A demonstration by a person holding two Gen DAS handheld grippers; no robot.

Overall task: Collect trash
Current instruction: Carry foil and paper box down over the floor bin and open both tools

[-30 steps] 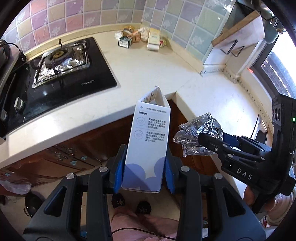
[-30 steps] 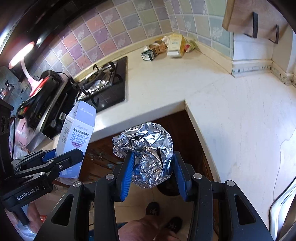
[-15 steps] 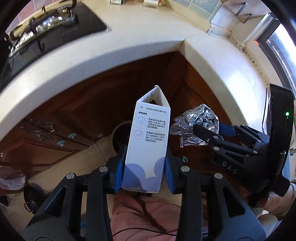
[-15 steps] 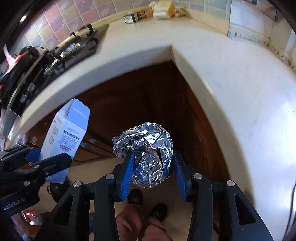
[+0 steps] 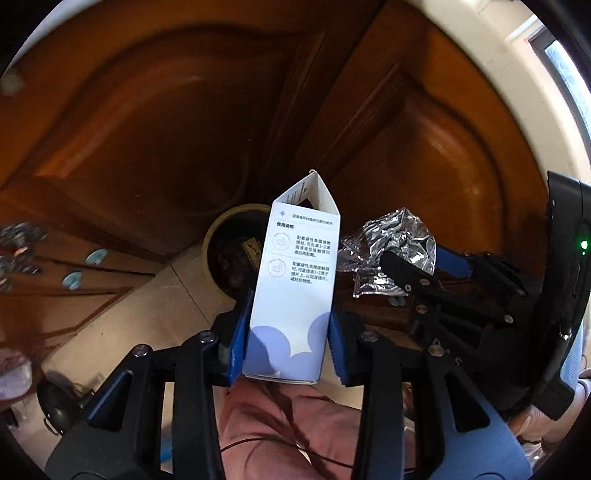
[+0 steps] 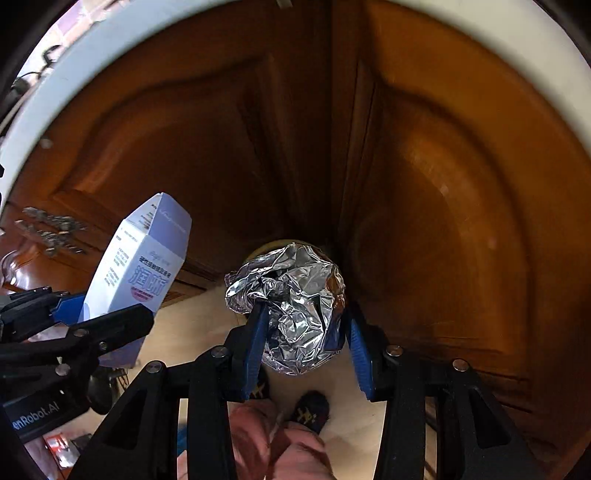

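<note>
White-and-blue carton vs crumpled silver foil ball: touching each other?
Apart. The left wrist view shows dark cabinet between the white-and-blue carton and the crumpled foil ball; the right wrist view shows a gap too.

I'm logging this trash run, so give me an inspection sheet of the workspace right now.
Surface: pale tiled floor; white countertop edge above.
Job's things: white and lilac printed carton; crumpled silver foil ball; round dark bin on the floor below.
Clutter: dark object on floor, unclear.
Grippers: left gripper shut on carton; right gripper shut on foil.
Cables: thin wire over pink trousers.
Surroundings: brown wooden cabinet doors.
</note>
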